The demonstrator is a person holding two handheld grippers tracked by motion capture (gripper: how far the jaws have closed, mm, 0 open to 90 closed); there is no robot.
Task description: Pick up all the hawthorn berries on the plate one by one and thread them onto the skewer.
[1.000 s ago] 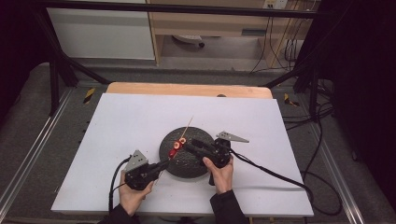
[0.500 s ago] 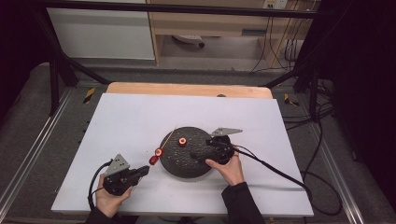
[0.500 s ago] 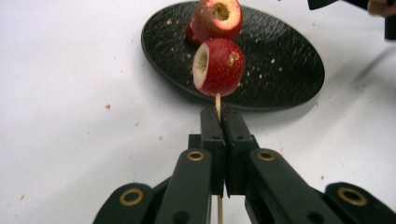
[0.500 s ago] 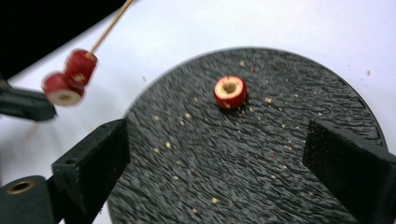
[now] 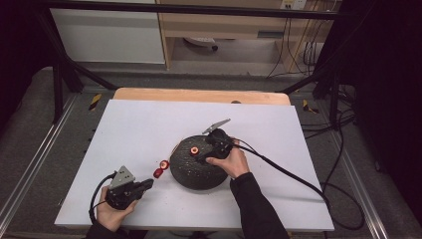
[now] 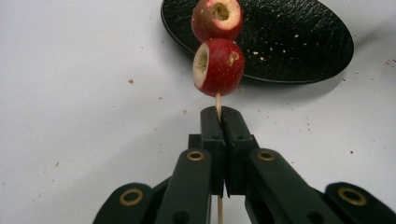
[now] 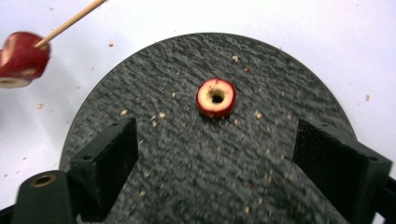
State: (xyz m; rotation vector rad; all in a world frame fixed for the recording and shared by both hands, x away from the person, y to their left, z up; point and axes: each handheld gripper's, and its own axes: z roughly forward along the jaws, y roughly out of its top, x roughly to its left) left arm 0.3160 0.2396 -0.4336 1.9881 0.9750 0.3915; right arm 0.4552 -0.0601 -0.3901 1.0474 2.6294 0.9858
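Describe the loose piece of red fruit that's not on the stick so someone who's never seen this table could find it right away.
Start at the round black plate in the middle of the white table. On its pebbled top lies one cored red fruit, hole facing up, ahead of the open right gripper. Unlike the two fruits on the skewer clamped in the left gripper, it lies alone, with no stick through it.

Red fruit [image 7: 215, 97], black pebbled plate [image 7: 280, 84]

White table [image 5: 149, 124] carries one black textured plate [image 5: 191, 172], directly beneath the right jaws, just ahead of the left jaws. Crumbs [image 6: 130, 80] dot the table beside the left jaws.
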